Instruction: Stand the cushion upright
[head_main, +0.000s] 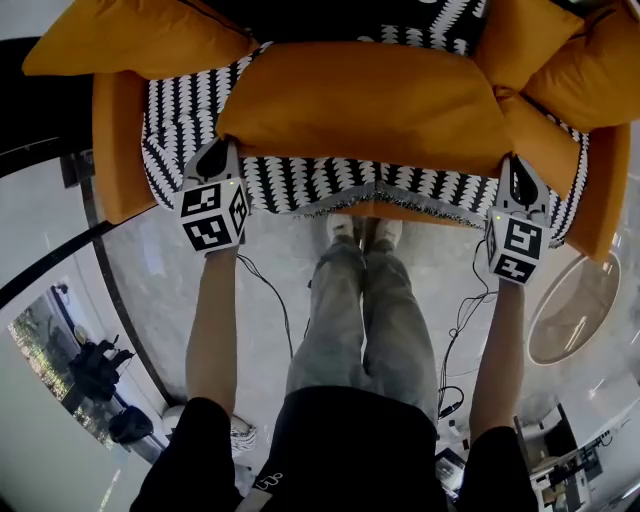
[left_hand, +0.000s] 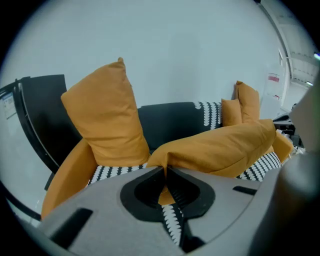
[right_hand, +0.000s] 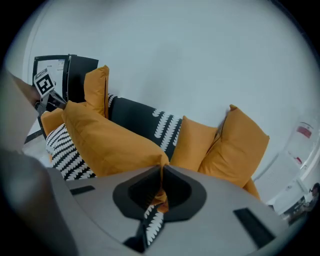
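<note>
A long orange cushion (head_main: 365, 105) hangs lifted above the black-and-white patterned sofa seat (head_main: 290, 182), held by its two near corners. My left gripper (head_main: 216, 160) is shut on the cushion's left corner, and the corner fabric (left_hand: 165, 165) is pinched between its jaws. On the opposite side my right gripper (head_main: 517, 178) is shut on the right corner (right_hand: 161, 167). In the left gripper view the cushion (left_hand: 225, 150) stretches away to the right; seen from the right gripper, the cushion (right_hand: 107, 142) stretches to the left.
Other orange cushions stand against the sofa back: one at the left (head_main: 130, 40) (left_hand: 107, 112) and two at the right (head_main: 580, 70) (right_hand: 240, 145). Orange armrests (head_main: 118, 140) close both ends. A round glass table (head_main: 575, 310) stands right of the person's legs (head_main: 365, 320); cables lie on the floor.
</note>
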